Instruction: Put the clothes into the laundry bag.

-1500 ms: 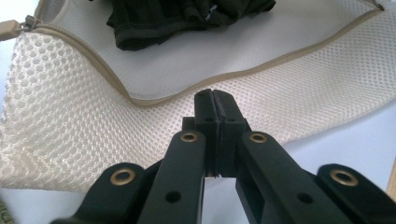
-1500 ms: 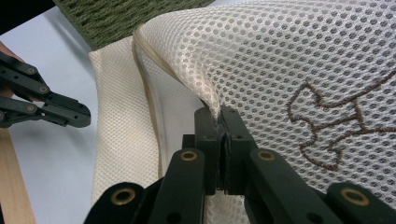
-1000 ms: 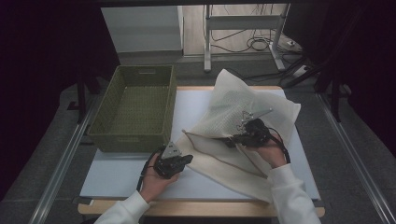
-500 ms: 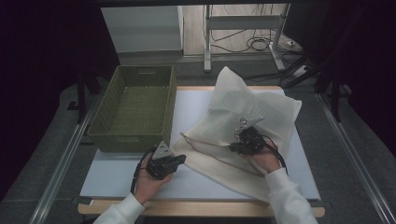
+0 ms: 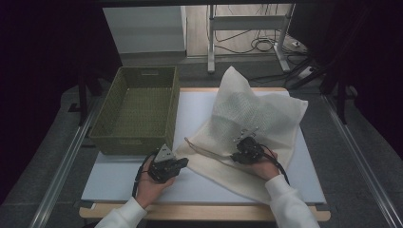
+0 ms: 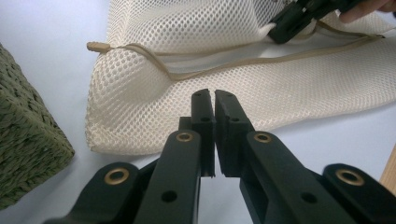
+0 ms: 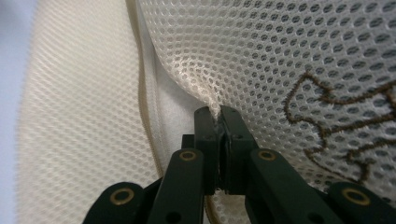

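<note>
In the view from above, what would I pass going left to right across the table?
Green basket → left gripper, shut on nothing → right gripper, pinching the mesh bag that spreads to the right.

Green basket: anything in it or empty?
Empty. The high view shows the green basket's bare woven floor; the mesh bag lies beside it on the table.
</note>
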